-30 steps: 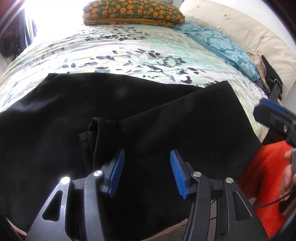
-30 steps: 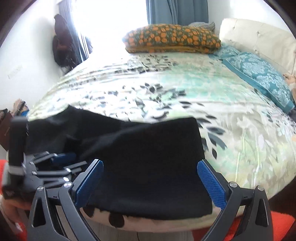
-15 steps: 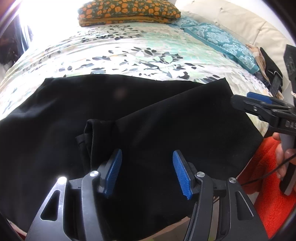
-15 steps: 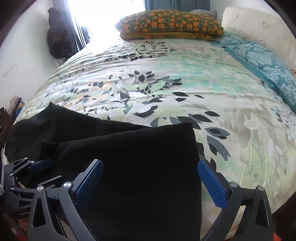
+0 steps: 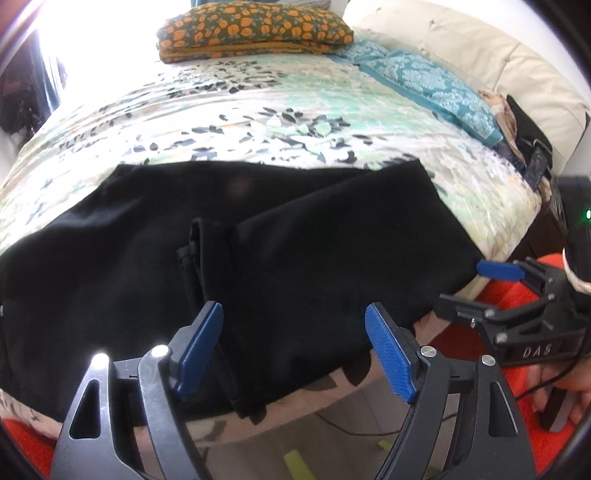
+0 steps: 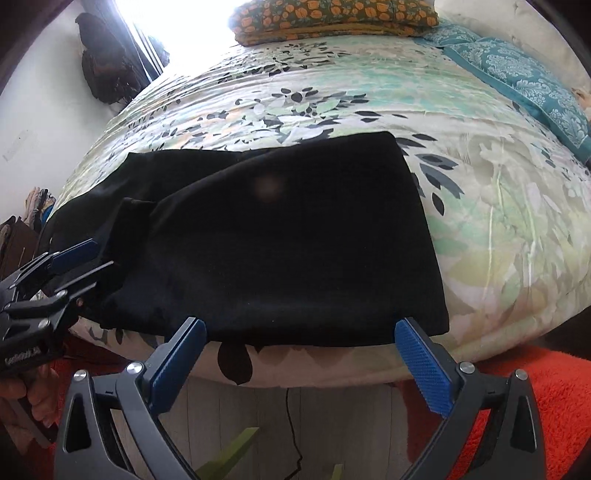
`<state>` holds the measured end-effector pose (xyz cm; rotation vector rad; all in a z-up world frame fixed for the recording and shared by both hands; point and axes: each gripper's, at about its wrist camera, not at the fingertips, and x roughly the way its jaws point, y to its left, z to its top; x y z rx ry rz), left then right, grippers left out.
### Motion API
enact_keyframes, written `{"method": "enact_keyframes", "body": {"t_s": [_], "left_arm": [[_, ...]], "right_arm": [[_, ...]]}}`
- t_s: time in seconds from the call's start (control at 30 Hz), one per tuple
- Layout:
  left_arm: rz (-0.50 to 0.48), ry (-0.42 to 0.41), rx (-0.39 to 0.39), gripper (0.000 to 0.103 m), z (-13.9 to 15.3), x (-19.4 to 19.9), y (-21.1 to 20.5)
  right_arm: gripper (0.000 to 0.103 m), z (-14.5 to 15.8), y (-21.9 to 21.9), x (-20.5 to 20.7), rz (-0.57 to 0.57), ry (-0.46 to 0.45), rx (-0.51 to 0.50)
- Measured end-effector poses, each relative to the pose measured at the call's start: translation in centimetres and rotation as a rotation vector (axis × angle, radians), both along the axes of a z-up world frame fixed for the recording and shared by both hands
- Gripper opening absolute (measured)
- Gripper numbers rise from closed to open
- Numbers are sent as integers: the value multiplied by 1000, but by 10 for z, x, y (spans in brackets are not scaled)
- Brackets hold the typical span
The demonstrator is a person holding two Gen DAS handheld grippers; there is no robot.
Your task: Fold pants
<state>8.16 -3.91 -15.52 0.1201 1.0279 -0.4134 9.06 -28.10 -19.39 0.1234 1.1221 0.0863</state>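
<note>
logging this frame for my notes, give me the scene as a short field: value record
task item: black pants, partly folded, lying flat
surface: floral bed, pants near its front edge
left tool: open, holds nothing, over the pants' near edge
right tool: open, holds nothing, at the pants' near edge
far end: orange pillow
right side: teal pillow
floor: red rug

The pants [image 6: 280, 236] lie folded on the bed [image 6: 498, 206] along its near edge, the upper layer lapping over the lower one, which reaches out to the left. Behind them, at the far end of the bed, sits 1 pillow [image 5: 255, 29]; a 2nd pillow [image 5: 428, 85] lies along the right side. A rug [image 6: 554, 398] covers the floor before the bed.
</note>
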Motion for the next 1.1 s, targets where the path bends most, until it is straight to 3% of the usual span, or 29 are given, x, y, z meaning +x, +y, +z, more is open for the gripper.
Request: {"method": "enact_keyframes", "body": {"t_s": [0.1,0.27,0.33,0.47,0.57,0.7,0.8,1.1], "left_arm": [[7,18,78,81,-16,-1,0],[74,25,29,82,-8,2,15],[86,19,47,91,-8,2,15],[99,89,90,91,-26,8,13],[122,80,63,91,-19,5,17],[120,16,89,91,-5,1,16],[133,13,83,91,-1,1,19],[132,-21,134,91,4,-5,20]], "right_arm": [[102,3,0,-2,-13,-16,-5],[102,25,1,-10,-18,-111,-10],[102,15,2,-6,-16,-66,-21],[103,-11,4,0,-12,47,-42],[102,3,2,-4,-22,-20,-34],[102,28,-2,-15,-41,-148,-28],[102,39,-3,-16,-58,-209,-24],[102,34,5,-10,-53,-207,-56]]}}
